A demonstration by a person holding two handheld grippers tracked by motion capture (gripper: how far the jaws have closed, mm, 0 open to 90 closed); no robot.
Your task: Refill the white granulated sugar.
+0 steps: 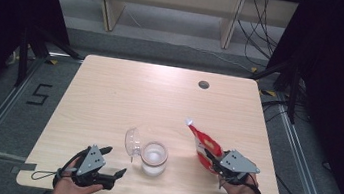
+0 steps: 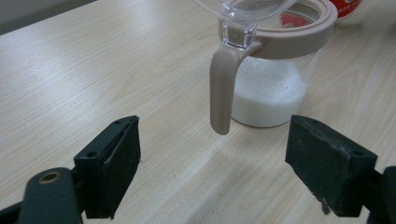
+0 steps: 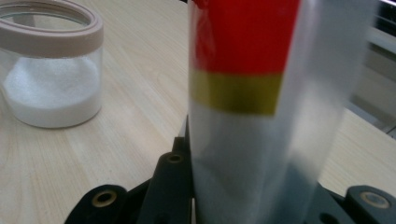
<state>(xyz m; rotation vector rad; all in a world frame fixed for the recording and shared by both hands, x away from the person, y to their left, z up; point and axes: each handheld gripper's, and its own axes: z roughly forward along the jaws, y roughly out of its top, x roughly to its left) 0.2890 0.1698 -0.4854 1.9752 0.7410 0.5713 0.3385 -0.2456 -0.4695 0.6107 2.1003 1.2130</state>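
— Where does the jar (image 1: 153, 159) stand?

— On the wooden table (image 1: 124, 96), near its front edge, about midway between the two hands. It is clear glass with a beige ring round the mouth, and white grains fill the lower part. Its clear lid (image 1: 132, 142) is tipped open, standing up on the jar's left side.

— And the left tongs (image 1: 112, 163)?

— Spread wide with nothing between them, low over the table just left of the jar and apart from it. In the left gripper view the beige handle (image 2: 221, 91) hangs down from the ring right ahead, between the two black pads (image 2: 123, 163), without touching either.

— The right tongs (image 1: 211, 159)?

— Closed on a red and white bag (image 1: 202, 144), gripping its lower end. The bag tilts up and to the left, its white tip pointing towards the middle of the table, to the right of the jar and clear of it. In the right gripper view the bag shows a red part above a yellow band and a pale part below.
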